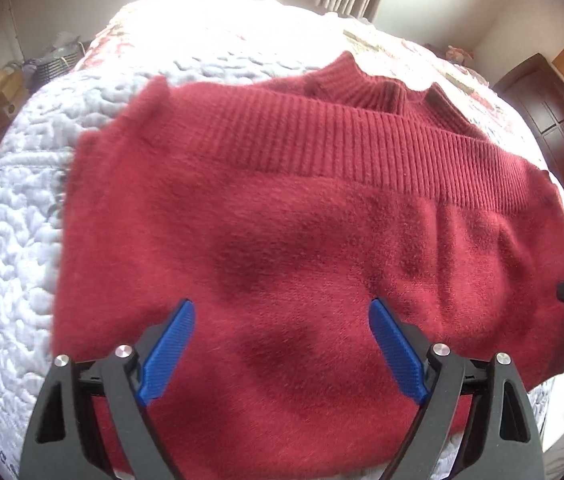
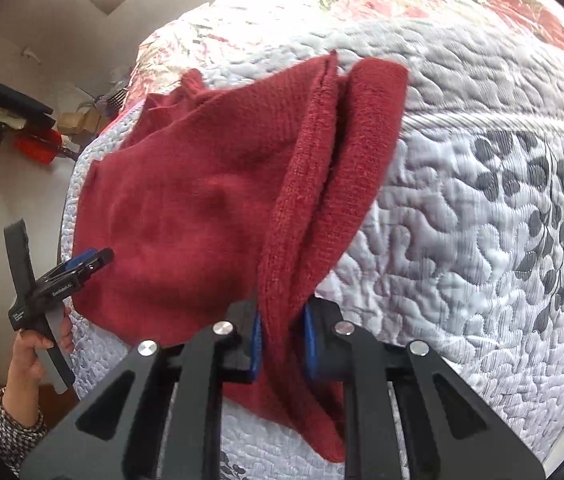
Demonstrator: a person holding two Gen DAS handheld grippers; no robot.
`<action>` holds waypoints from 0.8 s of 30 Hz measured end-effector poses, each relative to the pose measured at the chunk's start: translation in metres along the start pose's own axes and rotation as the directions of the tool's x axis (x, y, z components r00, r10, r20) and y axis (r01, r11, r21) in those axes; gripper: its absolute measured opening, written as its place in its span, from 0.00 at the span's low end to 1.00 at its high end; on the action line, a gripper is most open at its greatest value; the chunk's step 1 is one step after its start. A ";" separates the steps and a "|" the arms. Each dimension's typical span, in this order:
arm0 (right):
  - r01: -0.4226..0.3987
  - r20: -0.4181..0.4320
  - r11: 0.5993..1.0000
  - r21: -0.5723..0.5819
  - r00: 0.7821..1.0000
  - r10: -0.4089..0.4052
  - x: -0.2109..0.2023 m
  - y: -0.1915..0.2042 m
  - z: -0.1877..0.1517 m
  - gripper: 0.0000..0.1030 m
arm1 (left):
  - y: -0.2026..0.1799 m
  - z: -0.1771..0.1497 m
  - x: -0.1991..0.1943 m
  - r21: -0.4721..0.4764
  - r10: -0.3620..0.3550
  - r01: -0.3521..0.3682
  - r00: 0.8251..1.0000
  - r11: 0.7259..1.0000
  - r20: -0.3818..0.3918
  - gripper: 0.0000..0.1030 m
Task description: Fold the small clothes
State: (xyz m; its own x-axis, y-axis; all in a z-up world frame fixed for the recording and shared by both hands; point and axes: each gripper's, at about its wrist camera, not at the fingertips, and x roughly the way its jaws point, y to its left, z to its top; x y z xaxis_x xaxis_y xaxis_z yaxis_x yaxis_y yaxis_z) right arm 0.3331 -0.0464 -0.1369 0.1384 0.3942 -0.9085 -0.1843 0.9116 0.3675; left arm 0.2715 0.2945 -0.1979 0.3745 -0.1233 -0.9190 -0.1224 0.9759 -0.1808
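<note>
A dark red knit sweater (image 1: pixel 282 220) lies folded on a white quilted bedspread (image 1: pixel 13 220), its ribbed hem doubled up below the collar. Just above the near part of the sweater my left gripper (image 1: pixel 282 320) stands open, its blue pads wide apart with nothing between them. In the right wrist view my right gripper (image 2: pixel 282 336) is shut on the sweater's right edge (image 2: pixel 302 216), lifting a thick fold of it off the bed. The left gripper (image 2: pixel 85 264) shows at the sweater's far left side, held by a hand (image 2: pixel 37 352).
The bedspread (image 2: pixel 482 200) carries grey leaf prints on the right and a red floral quilt further back. A dark wooden cabinet (image 1: pixel 554 120) stands right of the bed. Boxes and clutter (image 2: pixel 33 128) sit on the floor to the left.
</note>
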 end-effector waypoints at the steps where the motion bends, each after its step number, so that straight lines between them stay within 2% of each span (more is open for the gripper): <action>1: -0.005 0.003 1.000 -0.017 1.000 0.005 -0.002 0.013 0.002 0.15 | 0.002 -0.002 -0.004 0.004 0.008 -0.008 1.000 1.000 0.005 0.86; 8: -0.036 -0.007 0.986 -0.163 0.999 0.035 0.006 0.103 0.018 0.15 | 0.018 -0.011 -0.025 -0.014 0.009 -0.008 1.000 1.000 0.027 0.86; 13: -0.047 -0.063 0.972 -0.229 0.997 0.034 0.040 0.156 0.030 0.15 | 0.030 -0.007 -0.032 -0.035 0.002 -0.001 0.999 0.999 0.039 0.86; 20: -0.025 -0.147 0.971 -0.236 0.989 -0.011 0.104 0.175 0.032 0.15 | 0.043 -0.009 -0.032 -0.061 0.010 -0.009 1.000 0.998 0.024 0.86; 23: -0.030 -0.172 0.974 -0.223 0.985 -0.009 0.119 0.174 0.026 0.20 | 0.045 -0.011 -0.031 -0.067 0.006 -0.005 1.000 0.998 0.018 0.86; 24: -0.046 -0.179 0.976 -0.213 0.984 0.007 0.122 0.172 0.025 0.25 | 0.044 -0.010 -0.030 -0.065 0.005 -0.004 1.000 0.998 0.018 0.86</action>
State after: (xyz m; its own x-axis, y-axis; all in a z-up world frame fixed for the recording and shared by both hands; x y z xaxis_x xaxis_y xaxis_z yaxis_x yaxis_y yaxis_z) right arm 0.3425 0.1618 -0.1798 -0.0397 0.3733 -0.9269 -0.3938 0.8467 0.3579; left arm 0.2455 0.3393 -0.1815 0.3900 -0.1151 -0.9136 -0.1837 0.9625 -0.1997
